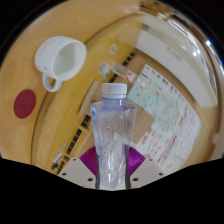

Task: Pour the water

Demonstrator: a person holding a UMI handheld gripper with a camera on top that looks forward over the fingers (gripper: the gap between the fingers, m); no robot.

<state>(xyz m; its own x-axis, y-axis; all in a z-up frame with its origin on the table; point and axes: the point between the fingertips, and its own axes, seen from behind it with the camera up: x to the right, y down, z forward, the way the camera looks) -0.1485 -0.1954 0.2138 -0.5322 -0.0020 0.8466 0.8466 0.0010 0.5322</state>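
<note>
Above wooden table [70, 105], gripped bottle [111, 135]

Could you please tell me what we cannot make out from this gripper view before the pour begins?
- Bottle base, gripper view: hidden behind the claw, so its support is unclear.
- Water level in the bottle: too hard to tell through the clear plastic.
- Cup contents: interior looks white, nothing certain.
- Papers beyond the bottle: print too small and blurred.

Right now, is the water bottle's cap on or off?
On: the white cap sits atop the water bottle, held between the jaws.
</note>
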